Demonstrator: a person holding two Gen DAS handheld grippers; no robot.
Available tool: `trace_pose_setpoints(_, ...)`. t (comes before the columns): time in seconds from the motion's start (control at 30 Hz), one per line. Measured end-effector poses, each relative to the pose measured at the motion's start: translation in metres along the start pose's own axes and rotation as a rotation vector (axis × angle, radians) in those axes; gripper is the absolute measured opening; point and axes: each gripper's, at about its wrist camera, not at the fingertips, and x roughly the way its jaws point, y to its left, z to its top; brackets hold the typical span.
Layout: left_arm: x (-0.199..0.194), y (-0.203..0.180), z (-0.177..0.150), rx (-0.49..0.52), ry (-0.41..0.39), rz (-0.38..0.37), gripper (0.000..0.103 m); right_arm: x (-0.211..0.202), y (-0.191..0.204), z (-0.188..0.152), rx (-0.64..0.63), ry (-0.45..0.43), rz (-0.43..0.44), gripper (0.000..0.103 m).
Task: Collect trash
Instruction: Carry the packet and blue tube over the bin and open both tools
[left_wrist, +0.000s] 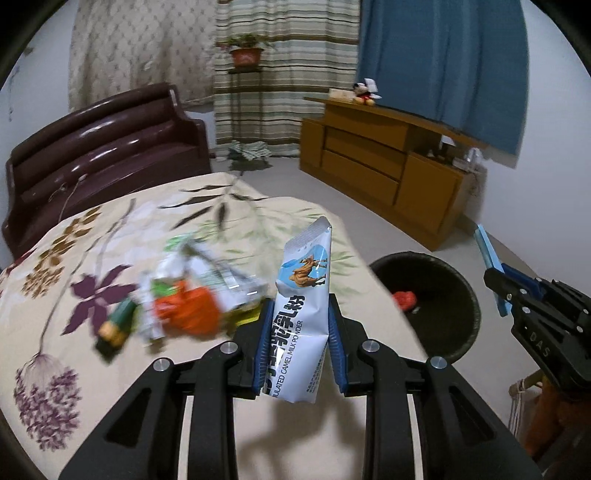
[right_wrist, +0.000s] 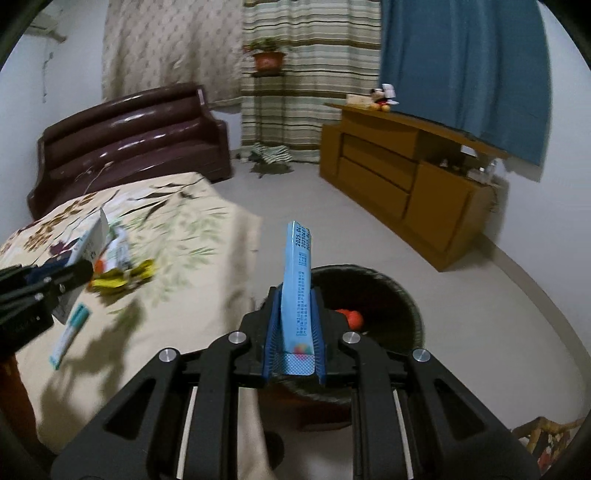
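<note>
- Spreading wide, the floral bedspread (left_wrist: 110, 236) ends just beside the dark bin (left_wrist: 439, 295) on bare floor.
- Left gripper (left_wrist: 299, 321) pinches a white sachet (left_wrist: 303, 295) upright, reading "CAMEL MILK POWDER".
- Right gripper (right_wrist: 295, 317) clamps a blue stick packet (right_wrist: 297, 280) upright, date-stamped "2025", over the bin.

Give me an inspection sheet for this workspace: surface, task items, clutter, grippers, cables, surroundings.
Surface: floral tablecloth covering the table.
Job's things: camel milk powder sachet and blue stick packet, both held; black bin on the floor beside the table, something red inside.
Clutter: blurred wrapper pile, yellow wrapper, teal-and-white stick on the cloth.
Grippers: left gripper shut on the sachet; right gripper shut on the blue packet, above the bin's near rim.
Cables: thin cord on the sofa.
Surroundings: maroon sofa, wooden cabinet, potted plant, curtains.
</note>
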Motion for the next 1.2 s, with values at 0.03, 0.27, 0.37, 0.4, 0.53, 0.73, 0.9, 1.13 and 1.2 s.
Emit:
trace_pose_setpoints(0.03,0.004,-0.006,0.002,0.006,0.003,-0.005,0.029,0.003,-0.007,0.0,0.005,-0.003,-0.012,0.017)
trace_pose_setpoints(0.27,0.034,-0.05,0.014,0.045,0.02,-0.037,0.029,0.022,-0.036,-0.004,0.051,0.007,-0.036,0.017)
trace_pose_setpoints(0.37,0.044,-0.065,0.018,0.059,0.026,-0.043,0.029,0.031,-0.049,-0.004,0.072,0.011,-0.04,0.017)
trace_pose_setpoints(0.4,0.048,-0.071,0.019,0.066,0.03,-0.045,0.029,0.031,-0.052,-0.005,0.078,0.011,-0.041,0.017)
trace_pose_setpoints(0.53,0.061,-0.085,0.022,0.083,0.045,-0.043,0.029,0.04,-0.065,-0.005,0.097,0.018,-0.041,0.017)
trace_pose_setpoints(0.73,0.077,-0.098,0.026,0.106,0.064,-0.034,0.029,0.053,-0.078,-0.005,0.113,0.031,-0.04,0.017)
trace_pose_setpoints(0.9,0.091,-0.108,0.029,0.117,0.075,-0.018,0.029,0.062,-0.087,-0.005,0.123,0.038,-0.04,0.017)
trace_pose_setpoints(1.13,0.104,-0.113,0.036,0.111,0.08,0.01,0.033,0.072,-0.093,-0.001,0.13,0.041,-0.043,0.018)
trace_pose_setpoints(1.2,0.107,-0.112,0.036,0.111,0.096,0.009,0.035,0.074,-0.095,0.0,0.136,0.039,-0.045,0.019)
